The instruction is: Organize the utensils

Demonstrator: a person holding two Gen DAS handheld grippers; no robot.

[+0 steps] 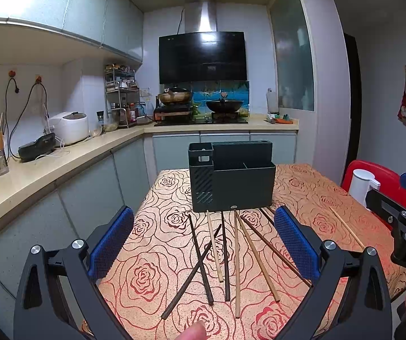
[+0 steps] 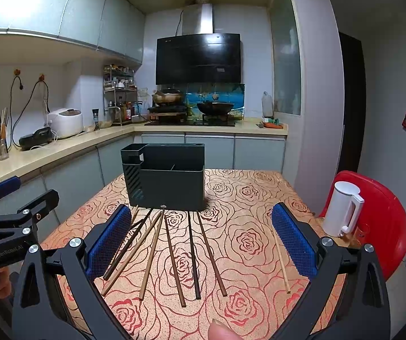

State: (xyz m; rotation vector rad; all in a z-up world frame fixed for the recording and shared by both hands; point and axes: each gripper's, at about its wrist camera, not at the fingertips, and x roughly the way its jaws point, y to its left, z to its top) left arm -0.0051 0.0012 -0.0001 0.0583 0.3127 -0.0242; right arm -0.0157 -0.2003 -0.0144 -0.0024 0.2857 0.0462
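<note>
So both claws are spread wide with nothing in them, left claw (image 1: 203,243) and right claw (image 2: 200,243) hovering over the near edge of the worktop (image 2: 248,198) with the rose-pattern cloth. Using the dark organizer caddy (image 2: 164,178) as the landmark: the main bunch of chopsticks (image 2: 174,257) lies loose on the cloth right in front of it, fanned out toward the camera, far tips almost touching its base. A couple of the dark ones cross each other (image 1: 203,257) on the caddy's left side, as the left wrist view shows. One pale stray chopstick (image 2: 281,263) sits off to the caddy's right, apart from the bunch and partly hidden behind the right claw's blue pad. Further right of the caddy there's a white kettle (image 2: 342,209) by a red chair (image 2: 384,218). The caddy's compartments look empty from here, so I'd say nothing's been sorted yet. What could go wrong: thin round sticks lying flat are a pain to pinch, so one could roll or skid on the cloth. Grabbing at the crossed pair could drag or flick its neighbour. The caddy could also tip if a stick is jammed in at an angle.
</note>
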